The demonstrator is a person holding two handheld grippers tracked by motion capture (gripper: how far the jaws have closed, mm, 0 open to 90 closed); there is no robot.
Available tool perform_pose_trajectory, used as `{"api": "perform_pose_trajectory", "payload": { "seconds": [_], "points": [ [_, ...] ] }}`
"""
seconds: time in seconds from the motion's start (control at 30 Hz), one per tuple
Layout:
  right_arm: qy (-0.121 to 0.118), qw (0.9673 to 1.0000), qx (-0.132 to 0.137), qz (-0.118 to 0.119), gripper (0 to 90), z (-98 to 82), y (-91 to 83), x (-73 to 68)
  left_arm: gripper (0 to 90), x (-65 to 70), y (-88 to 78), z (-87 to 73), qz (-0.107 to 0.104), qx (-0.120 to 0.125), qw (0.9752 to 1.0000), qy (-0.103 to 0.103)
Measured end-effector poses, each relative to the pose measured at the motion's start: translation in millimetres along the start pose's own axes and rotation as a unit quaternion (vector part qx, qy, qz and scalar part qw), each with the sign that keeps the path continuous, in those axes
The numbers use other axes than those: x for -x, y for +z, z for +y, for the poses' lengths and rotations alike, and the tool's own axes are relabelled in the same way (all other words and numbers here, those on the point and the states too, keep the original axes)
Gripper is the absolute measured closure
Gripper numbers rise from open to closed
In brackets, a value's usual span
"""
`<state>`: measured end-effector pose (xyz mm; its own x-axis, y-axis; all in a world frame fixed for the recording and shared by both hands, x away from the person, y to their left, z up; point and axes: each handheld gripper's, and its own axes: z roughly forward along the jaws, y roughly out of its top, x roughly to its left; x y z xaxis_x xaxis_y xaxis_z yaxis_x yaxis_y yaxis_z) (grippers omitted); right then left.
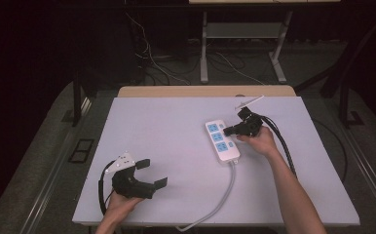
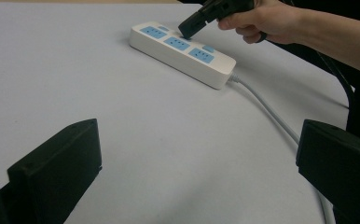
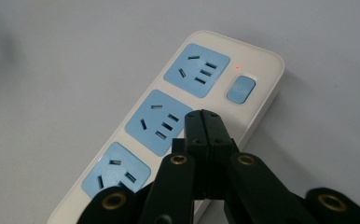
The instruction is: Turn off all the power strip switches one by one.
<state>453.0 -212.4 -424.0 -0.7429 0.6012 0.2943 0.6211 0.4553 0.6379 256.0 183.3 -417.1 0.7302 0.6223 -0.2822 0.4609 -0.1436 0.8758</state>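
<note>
Power strip [image 1: 221, 141] lies right of centre on the counter [image 1: 166, 141], white with three blue sockets, its grey cord [image 1: 225, 195] curving back toward the near edge. Largest of all is the counter itself, a pale sheet with little else on it. The right gripper [image 1: 226, 130], held in the person's right hand [image 1: 260, 140], has its jaws pressed together with nothing between them, their joined tip sitting over the strip beside the middle socket [image 3: 162, 121]. The left gripper [image 1: 153, 174] rests near the front left corner, well apart from the strip, jaws spread wide and empty.

My reading is that the work is pressing the strip's switches with the closed tip: the approach is done, and whether a press is landing I cannot tell; nothing is plugged in.

The right gripper view gives what the high view cannot: a blue switch [image 3: 241, 89] beside the far socket and a tiny red light [image 3: 237, 67] above it. The left gripper view shows the strip from the side, the tip angled down onto its top
</note>
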Motion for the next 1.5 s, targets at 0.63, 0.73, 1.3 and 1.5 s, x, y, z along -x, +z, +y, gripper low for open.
{"api": "perform_pose_trajectory", "payload": {
  "seconds": [0.63,0.73,1.3,1.5],
  "points": [
    [-0.016,0.9998,-0.006,-0.005,90.0,-1.6,1.5,-6.2,0.0,-0.4,-1.0,-0.2,0.002,0.002,1.0000,-0.001],
    [-0.020,0.9997,-0.010,-0.011,90.0,-2.9,-0.7,-6.3,0.0,-0.4,-0.9,0.0,0.002,0.002,1.0000,-0.001],
    [0.002,1.0000,0.000,0.000,90.0,0.2,-5.5,-2.4,0.0,-2.6,-1.3,-0.1,0.002,0.003,1.0000,-0.006],
    [-0.005,1.0000,-0.001,-0.005,90.0,4.9,-10.4,-2.5,0.0,-2.7,-1.5,-0.1,0.002,0.003,1.0000,-0.006]
  ]
}}
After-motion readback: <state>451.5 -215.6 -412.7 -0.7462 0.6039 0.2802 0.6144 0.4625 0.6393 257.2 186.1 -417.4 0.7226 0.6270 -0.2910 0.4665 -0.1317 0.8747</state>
